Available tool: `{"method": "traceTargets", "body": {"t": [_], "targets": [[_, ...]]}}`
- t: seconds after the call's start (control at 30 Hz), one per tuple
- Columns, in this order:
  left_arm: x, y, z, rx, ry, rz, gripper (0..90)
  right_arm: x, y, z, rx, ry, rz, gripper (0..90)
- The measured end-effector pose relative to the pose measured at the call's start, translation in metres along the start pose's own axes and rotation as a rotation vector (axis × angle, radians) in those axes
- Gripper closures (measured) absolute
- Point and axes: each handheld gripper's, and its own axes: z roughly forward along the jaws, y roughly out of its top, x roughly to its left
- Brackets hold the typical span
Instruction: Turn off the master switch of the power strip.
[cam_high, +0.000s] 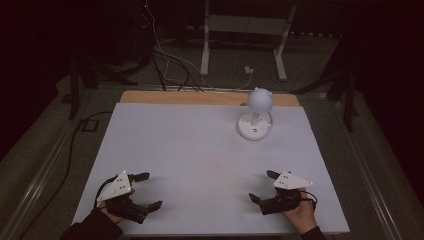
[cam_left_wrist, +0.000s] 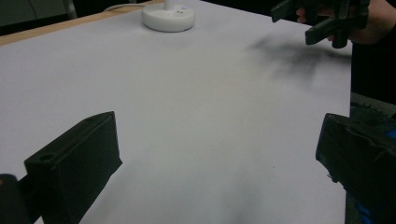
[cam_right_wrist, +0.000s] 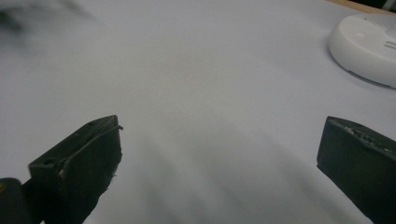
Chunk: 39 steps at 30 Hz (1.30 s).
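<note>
I hold my left gripper (cam_high: 148, 190) and my right gripper (cam_high: 263, 186) low over the near edge of the tabletop (cam_high: 190, 155), one at each corner, both with jaws spread wide and nothing between them. That looks like a ready stance: hands parked apart, each pointed inward and forward so that either can go out to the one thing on the surface.

That thing is the small white lamp (cam_high: 256, 116), standing upright near the far right of the tabletop, just short of the wooden strip (cam_high: 150, 97) along the back edge. Its round shade sits on a short stem above a flat round base; in the left gripper view the base (cam_left_wrist: 168, 17) lies far ahead, and in the right gripper view it sits closer, up at the right (cam_right_wrist: 369, 44). So my right gripper is the nearer one, and I judge it the natural one to reach with, though the lamp is well apart from both.

Nothing stands between my jaws and the lamp; the white sheet is bare all the way. A white cord seems to run from behind the lamp off the back edge toward the floor, which could drag if the lamp is moved. Beyond the tabletop are loose cables (cam_high: 165, 60) and a white stand's legs (cam_high: 280, 55), out of my path.
</note>
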Motion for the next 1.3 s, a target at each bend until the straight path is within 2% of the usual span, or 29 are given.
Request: {"method": "traceTargets", "body": {"t": [0.17,0.7,1.3], "targets": [[0.000,0.000,0.000,-0.001,0.000,-0.004,0.3,0.001,0.000,-0.001,0.002,0.003,0.013,0.0],[-0.001,0.001,0.001,0.011,-0.013,0.007,0.3,0.007,0.001,0.002,0.049,0.020,-0.003,0.0],[-0.001,0.001,0.001,0.004,-0.019,0.002,0.3,0.015,0.008,-0.001,0.024,0.041,-0.005,0.0]]}}
